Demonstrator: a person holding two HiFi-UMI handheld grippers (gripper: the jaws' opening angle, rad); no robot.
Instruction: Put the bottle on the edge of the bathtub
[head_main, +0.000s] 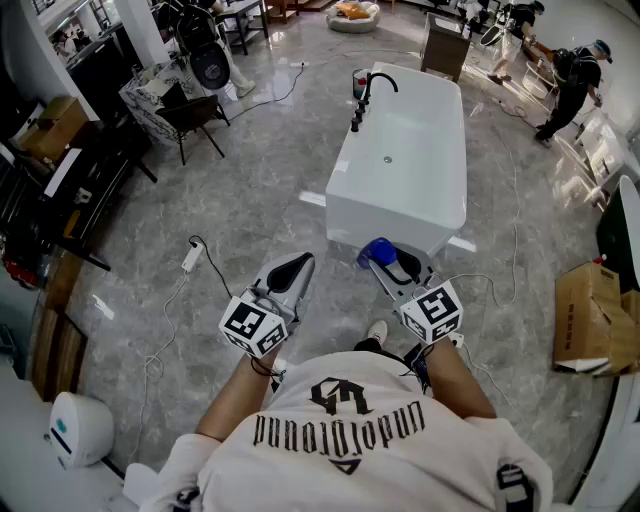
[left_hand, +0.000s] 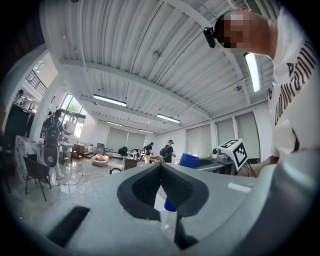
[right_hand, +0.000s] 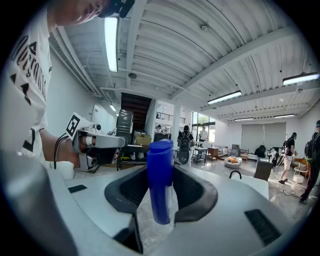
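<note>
Before the near end of the bathtub (head_main: 390, 215), our right gripper (head_main: 388, 262) clamps the blue bottle (right_hand: 160, 175) in its jaws; our left gripper (left_hand: 161, 166) keeps its jaws together, empty.

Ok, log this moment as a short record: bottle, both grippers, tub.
bottle: blue, clamped between the right gripper's jaws
right gripper: shut on bottle, held out toward the tub
left gripper: jaws together, nothing held
tub: white, on the floor ahead, black faucet at its far end
task state: bottle not yet on the tub's edge
</note>
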